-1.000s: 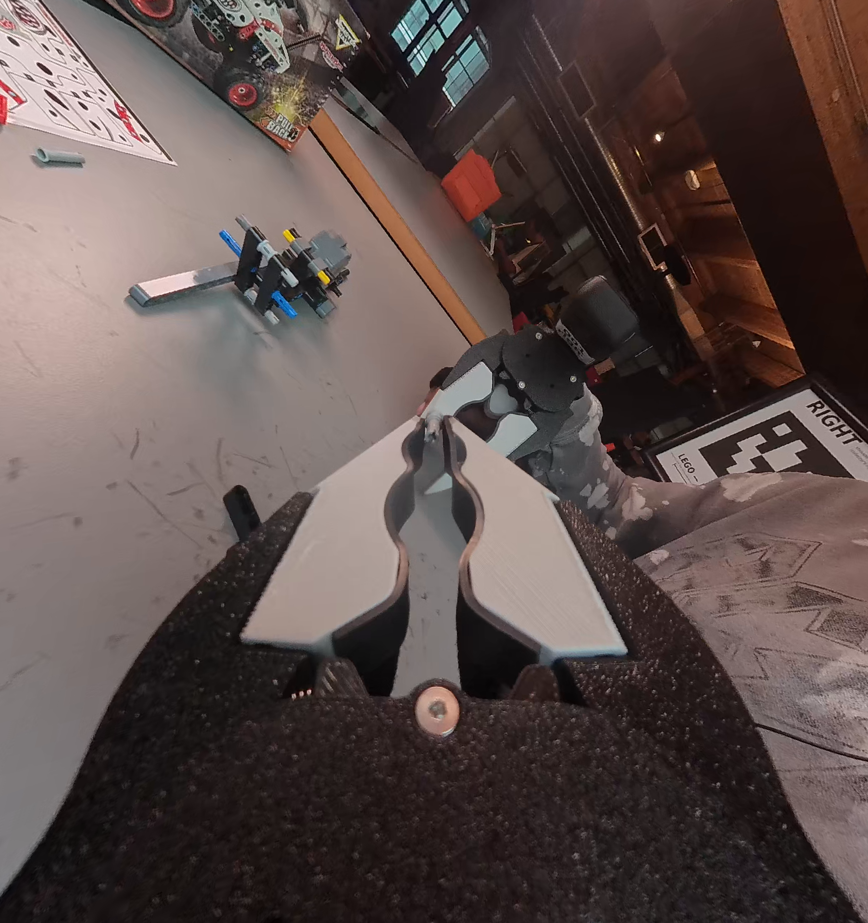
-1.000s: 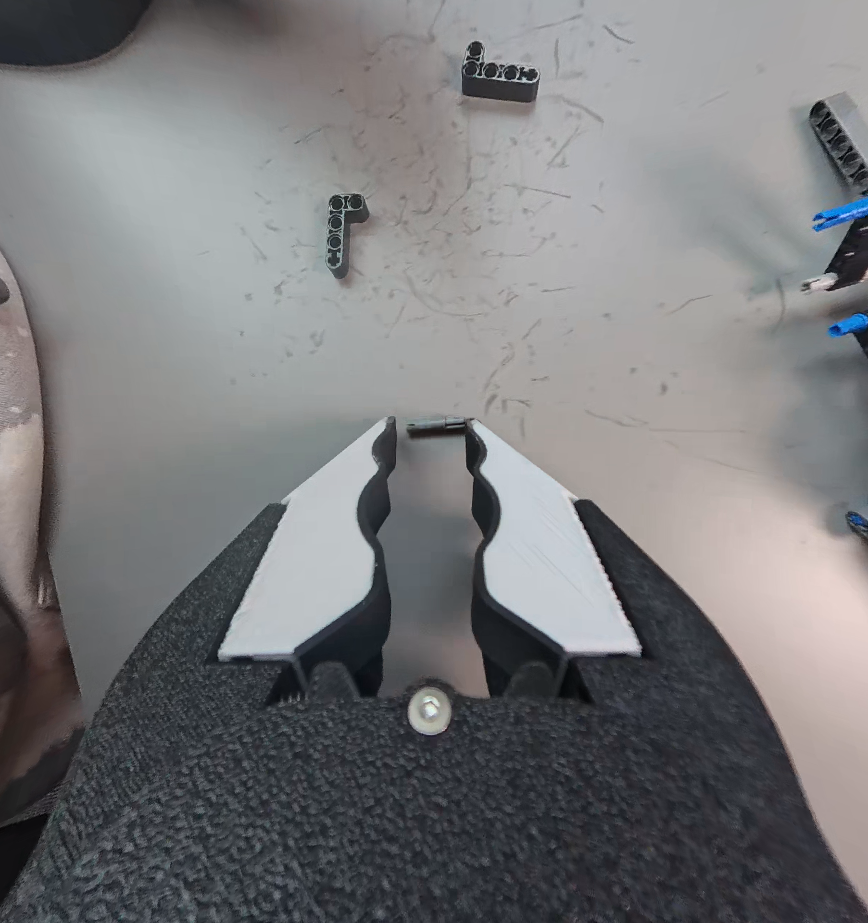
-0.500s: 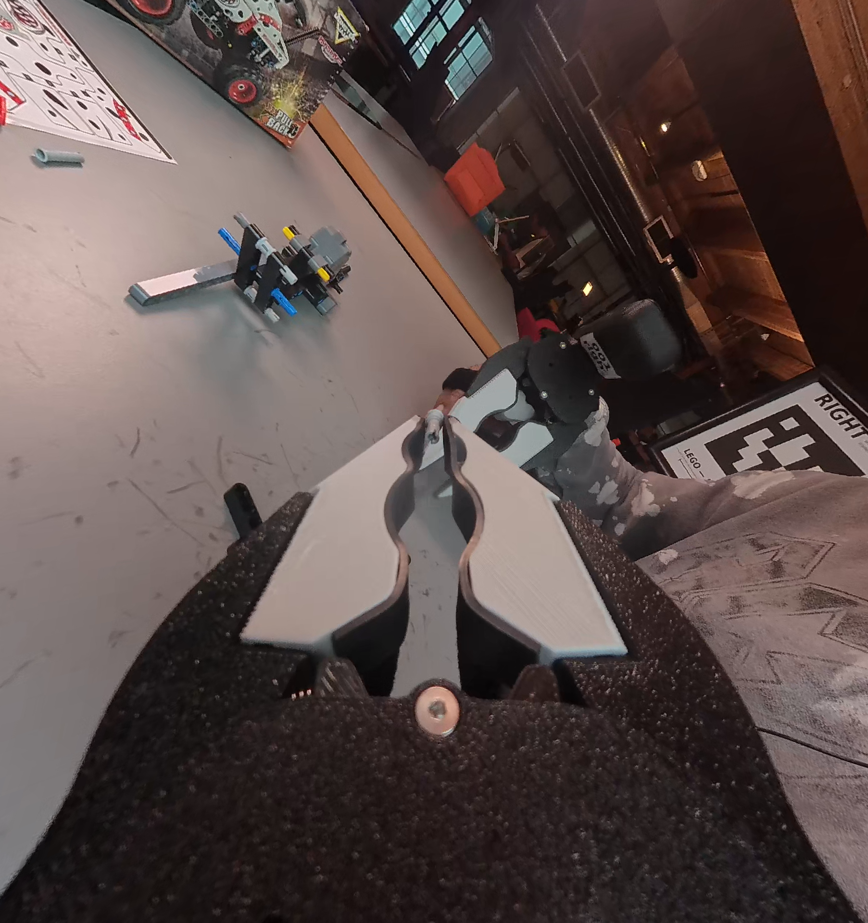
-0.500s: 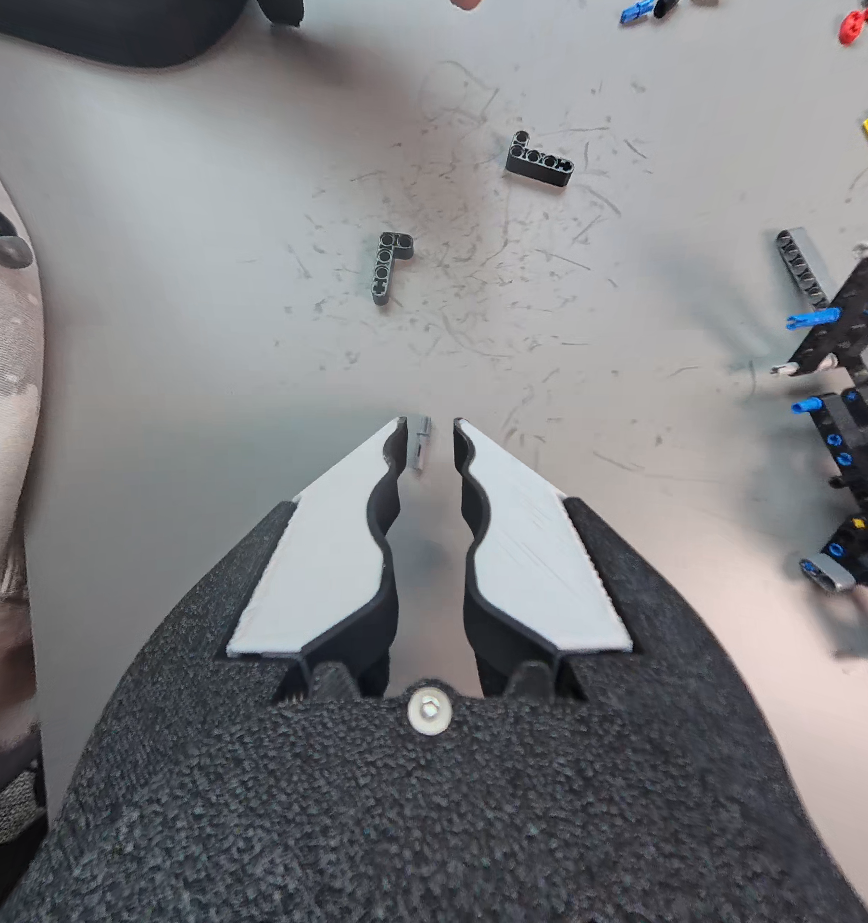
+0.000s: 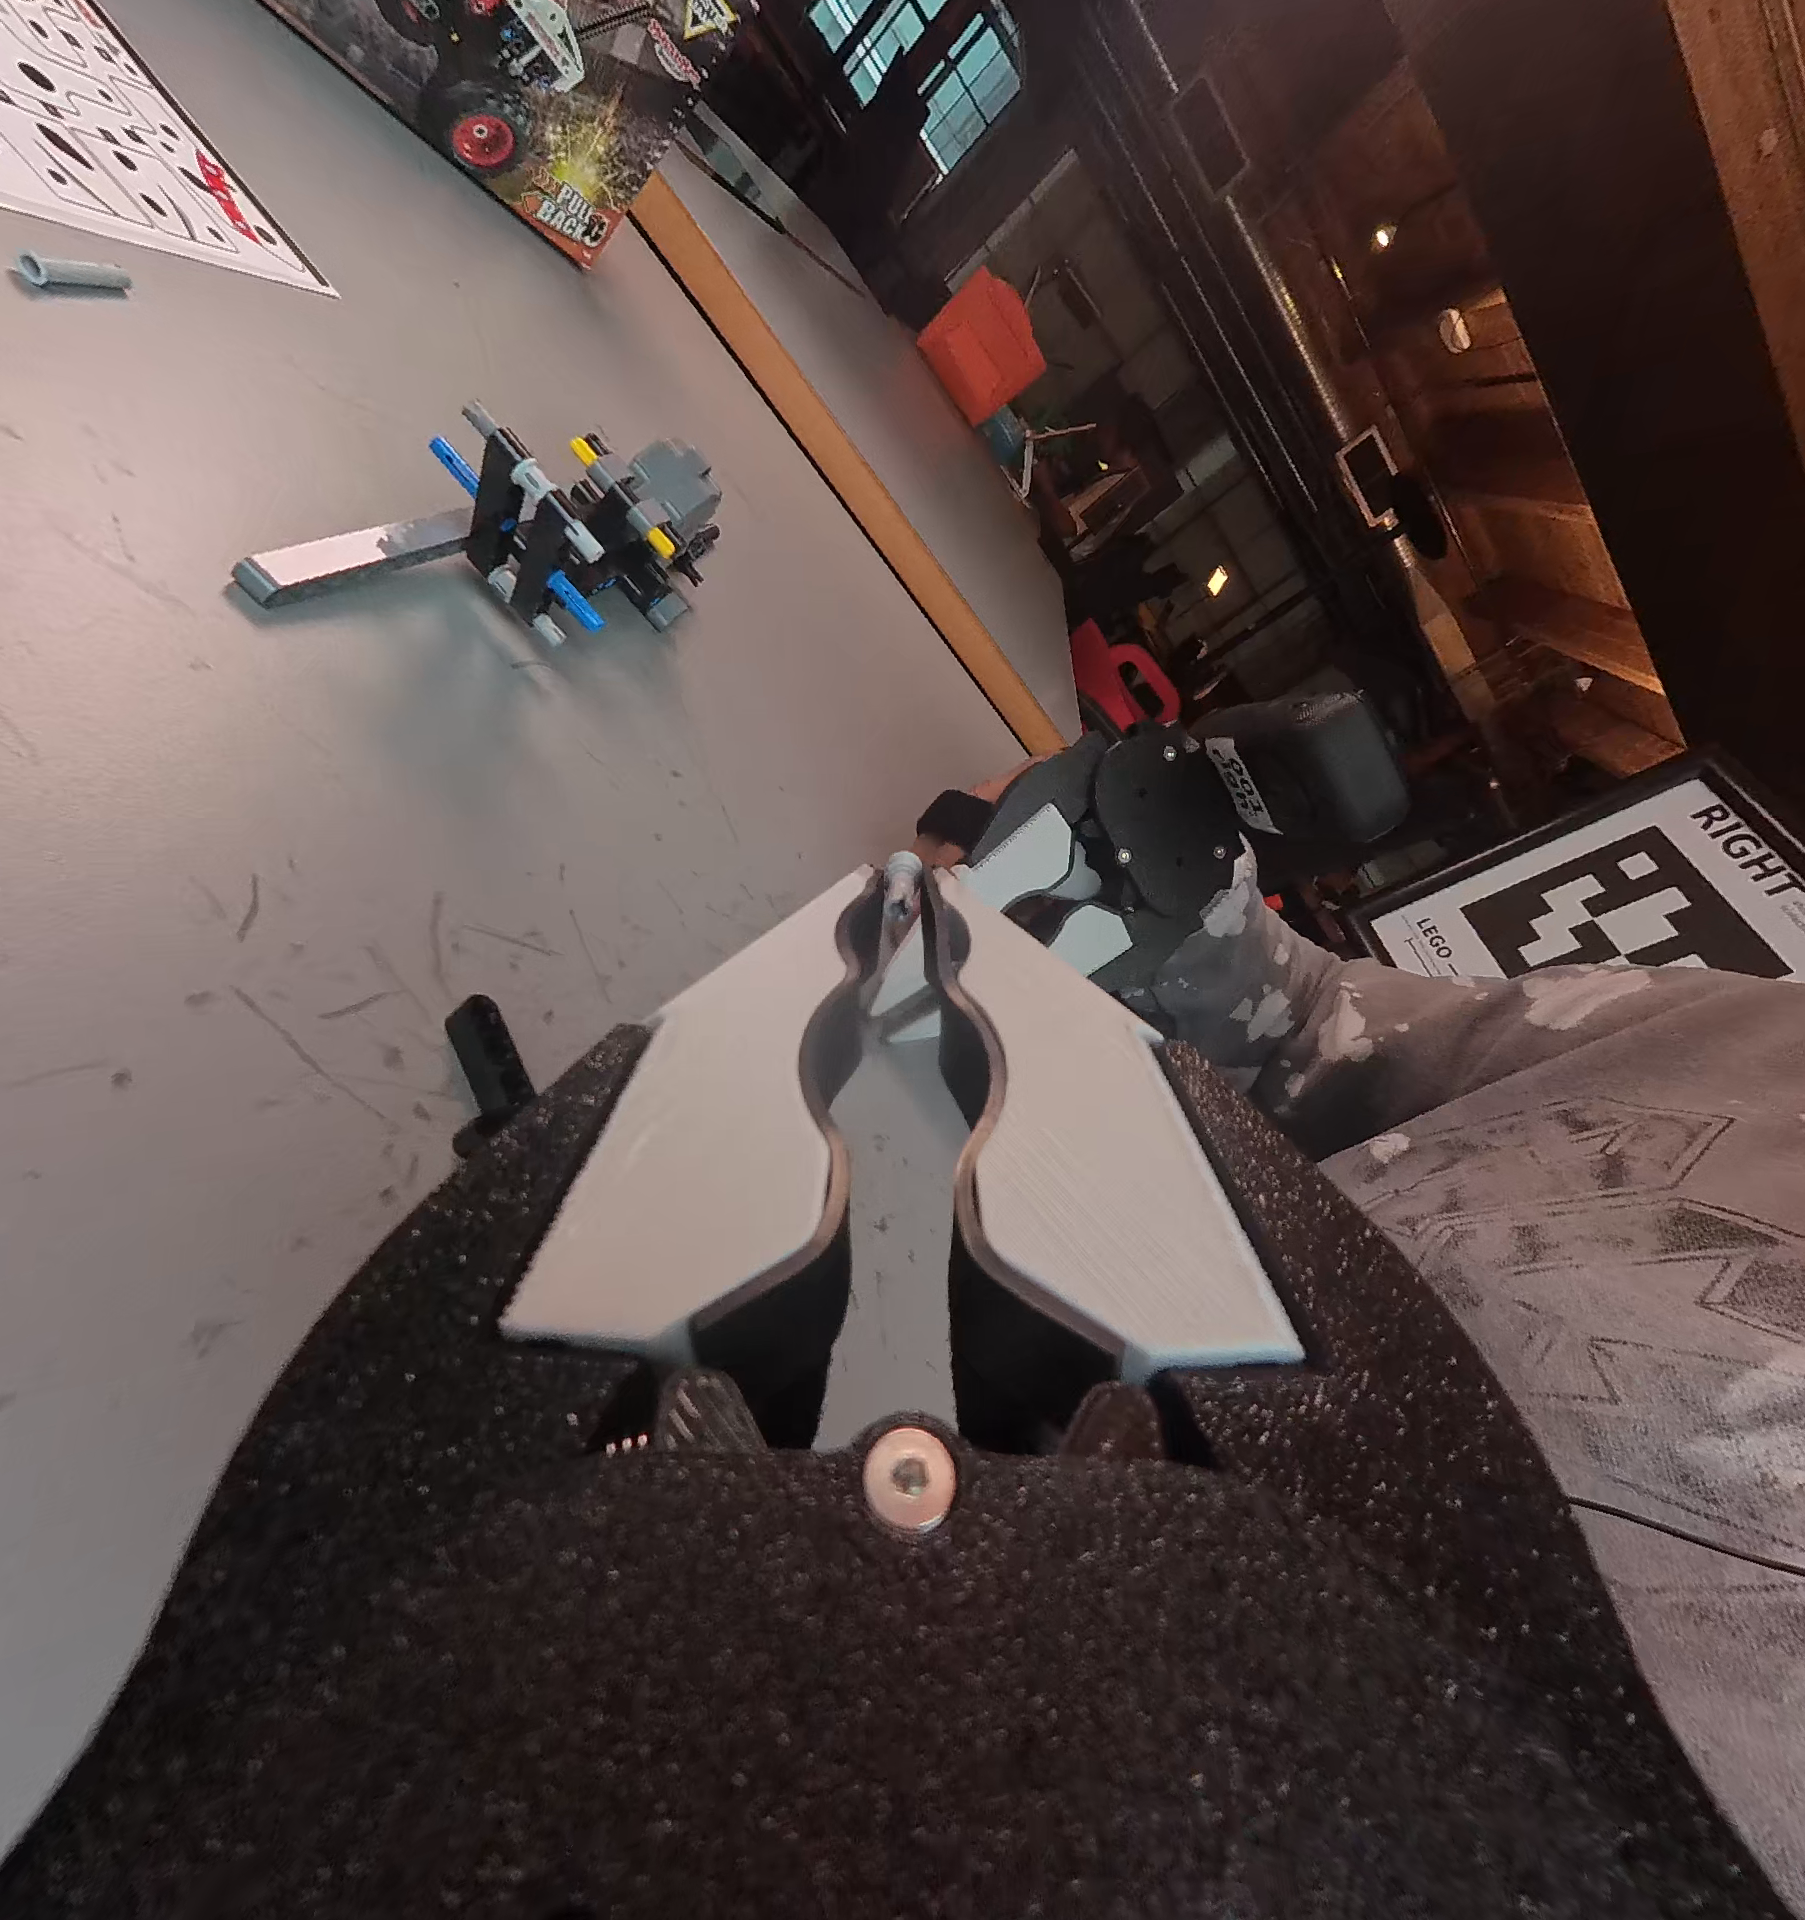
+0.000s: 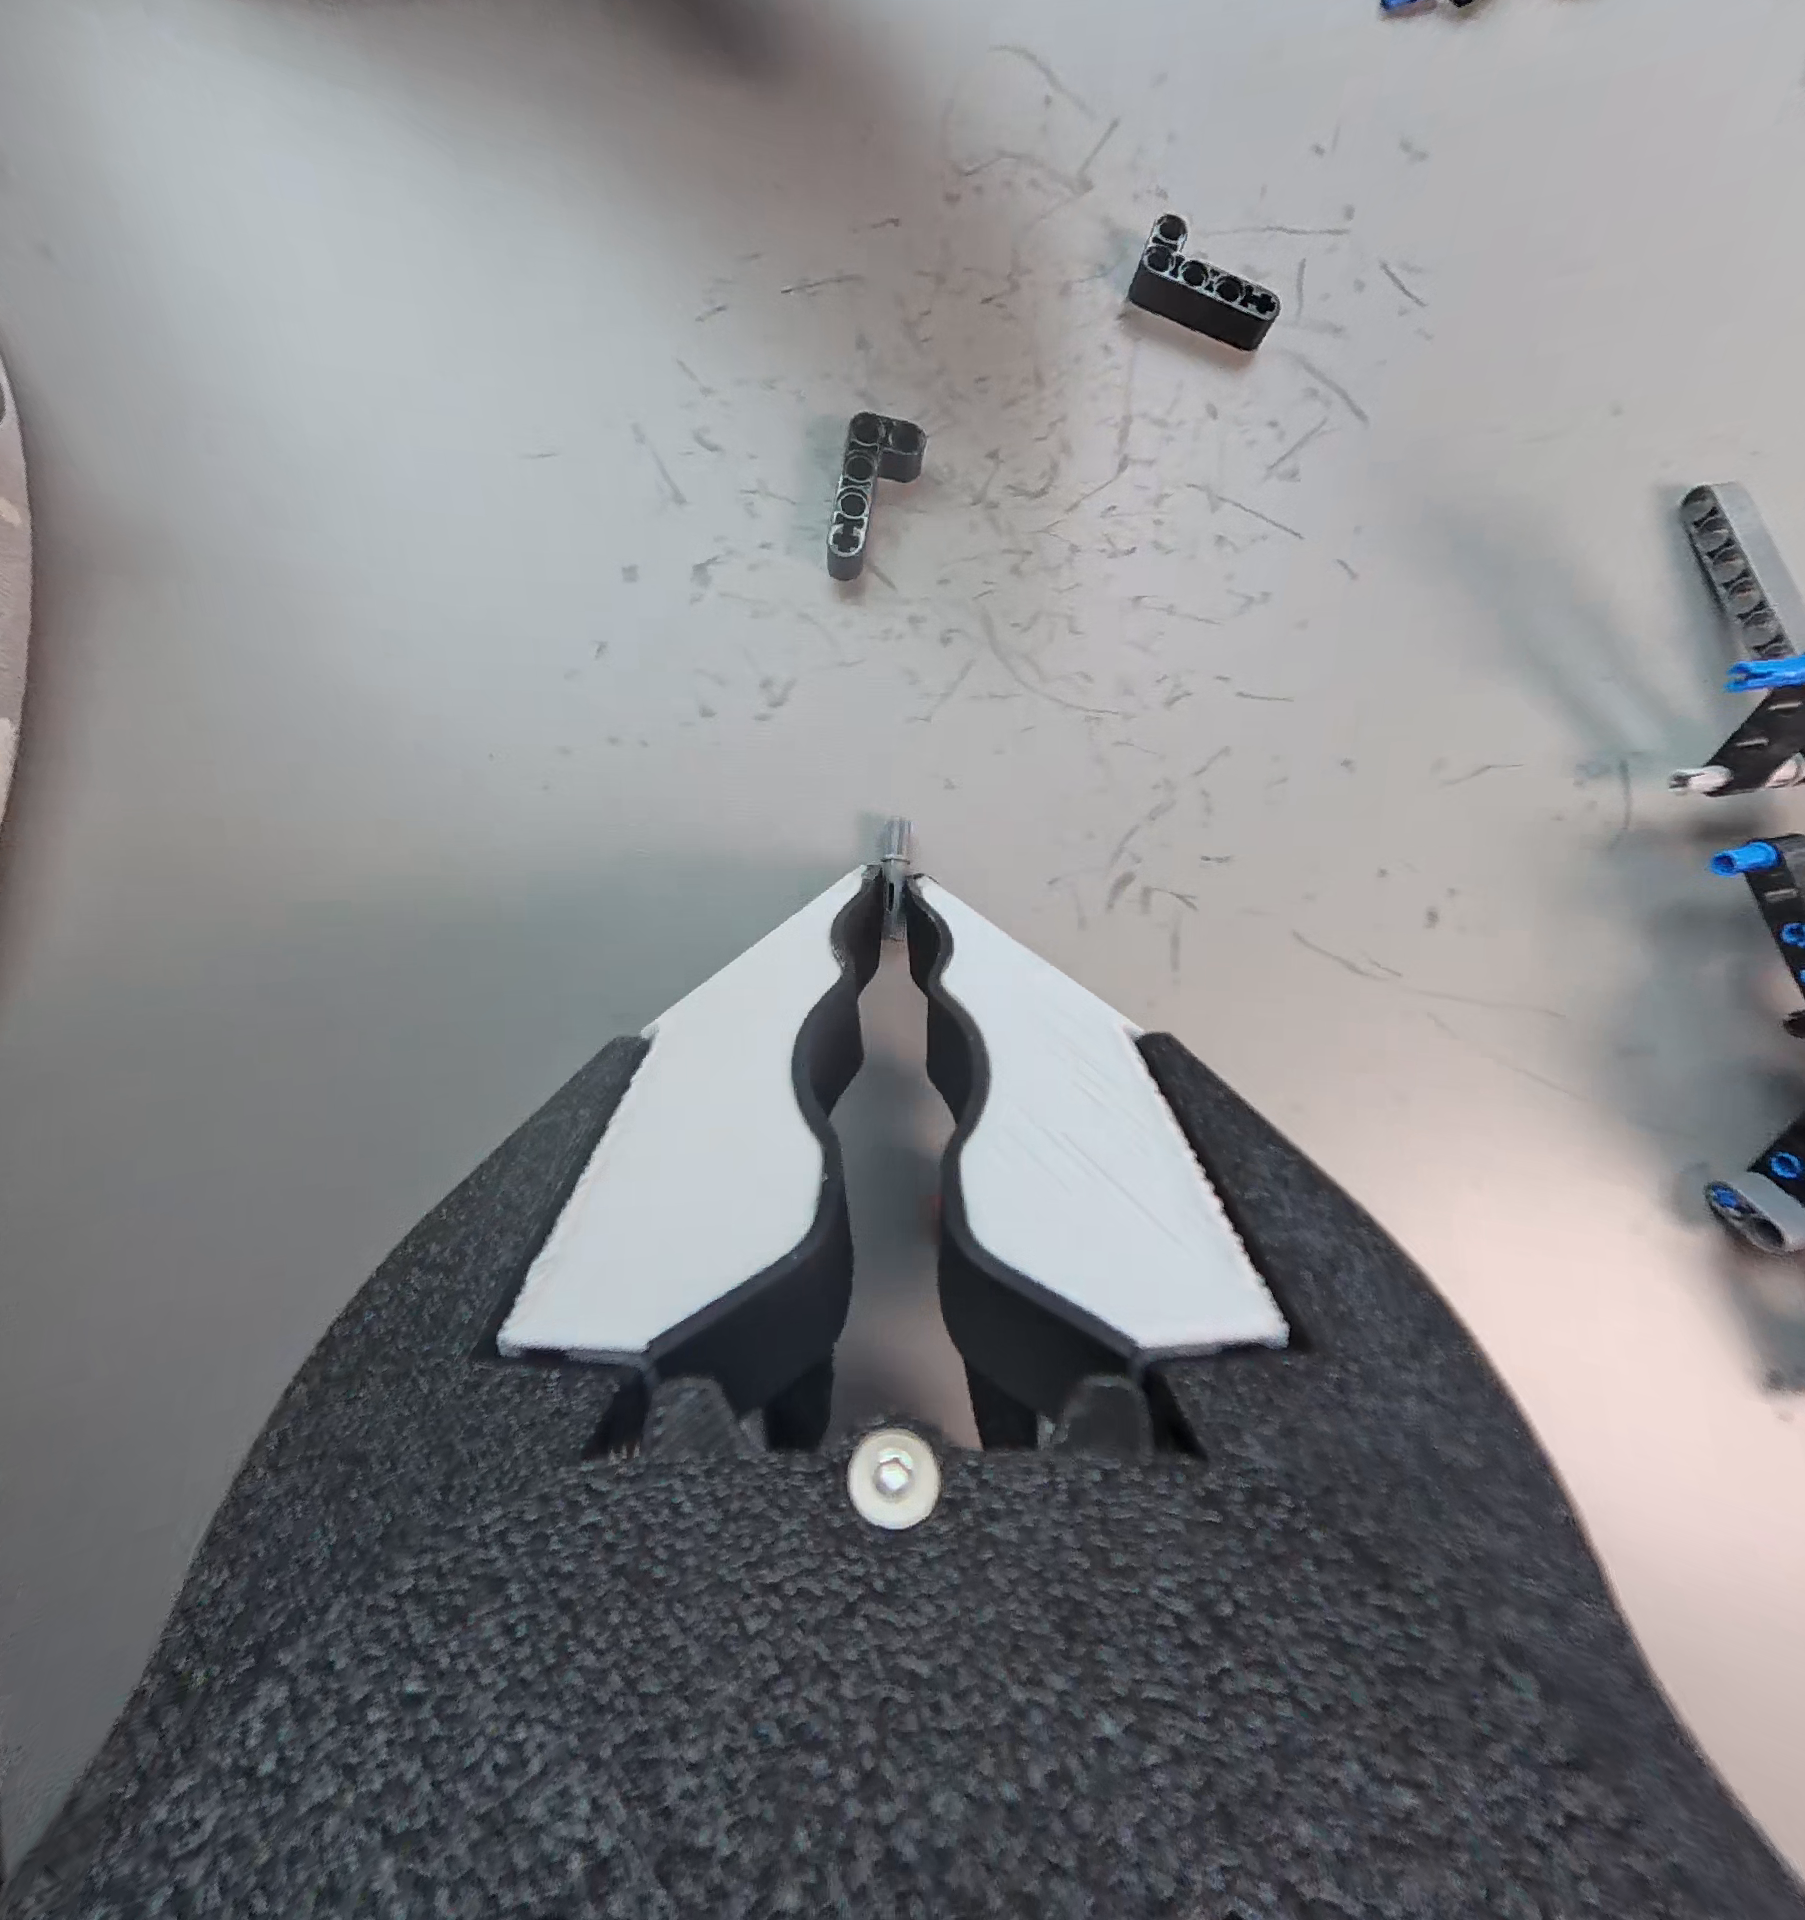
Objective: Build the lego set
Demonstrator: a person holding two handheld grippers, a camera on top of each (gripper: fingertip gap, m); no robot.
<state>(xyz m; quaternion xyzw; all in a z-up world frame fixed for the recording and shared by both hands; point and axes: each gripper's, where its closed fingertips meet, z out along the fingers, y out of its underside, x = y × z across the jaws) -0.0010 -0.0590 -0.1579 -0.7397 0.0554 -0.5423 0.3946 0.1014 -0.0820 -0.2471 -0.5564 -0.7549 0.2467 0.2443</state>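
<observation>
Right wrist view: right gripper (image 6: 890,885) has jaws pinched on a small grey plastic connector pin (image 6: 894,850), tip poking out past the fingertips, mid-frame, above the scratched grey tabletop (image 6: 358,520). Two black L-shaped beams lie further up: one (image 6: 865,488) above centre, one (image 6: 1201,283) upper right. The partly built black frame with blue pins (image 6: 1802,894) sits at the right edge, well apart from the pin.

Left wrist view: left gripper (image 5: 903,885) has jaws closed on a small grey pin (image 5: 900,873) too. The other gripper shows just behind its tips, centre right. Same grey-black build with blue and yellow pins (image 5: 586,530) sits upper left, and a loose grey tube (image 5: 72,275) lies at far upper left near a printed sheet (image 5: 98,145).

Risk, judged: the grip is only at the very tips on a round pin, so it could twist or pop out if pressed off-axis into a hole.

Versus a second ago: the right jaws were spread with the pin lying crosswise at the tips; now they're clamped with the pin pointing forward. The left grip is unchanged.
</observation>
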